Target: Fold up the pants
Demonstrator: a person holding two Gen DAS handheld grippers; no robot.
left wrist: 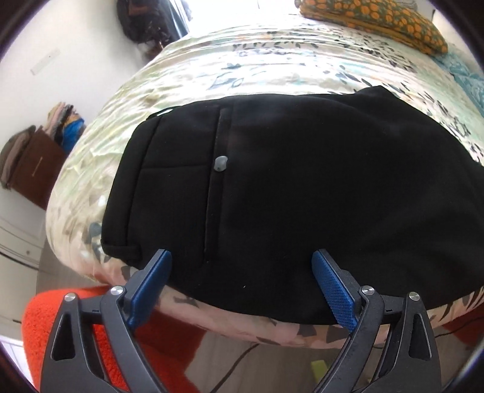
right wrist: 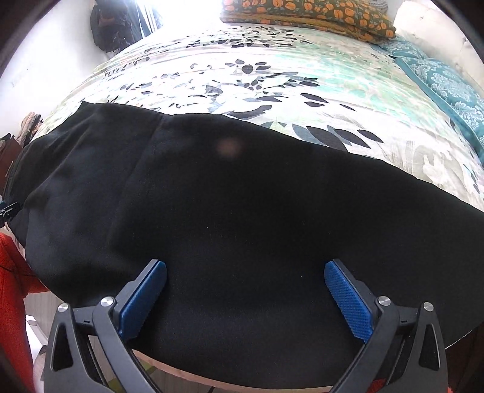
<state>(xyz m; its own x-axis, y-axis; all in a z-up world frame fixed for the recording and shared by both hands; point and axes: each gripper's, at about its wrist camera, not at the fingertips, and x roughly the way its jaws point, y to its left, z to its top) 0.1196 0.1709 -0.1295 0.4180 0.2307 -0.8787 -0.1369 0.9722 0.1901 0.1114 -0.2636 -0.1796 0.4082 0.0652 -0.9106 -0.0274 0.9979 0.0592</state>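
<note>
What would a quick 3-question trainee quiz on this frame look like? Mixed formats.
1. True or false: the left gripper is shut on the black pants.
2. The pants lie on: A) floral bedspread B) wooden floor C) red rug.
3. Fill in: the grey ______ sits by the pocket seam.

Key: 1 false, both it and the right gripper are open; 2 A; 3 button.

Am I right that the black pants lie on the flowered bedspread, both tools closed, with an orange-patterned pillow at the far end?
Not quite: both tools are open. The left tool in the left wrist view and the right tool in the right wrist view have their jaws spread wide, gripping nothing. The black pants do lie on the flowered bedspread, with the orange-patterned pillow at the far end.
</note>
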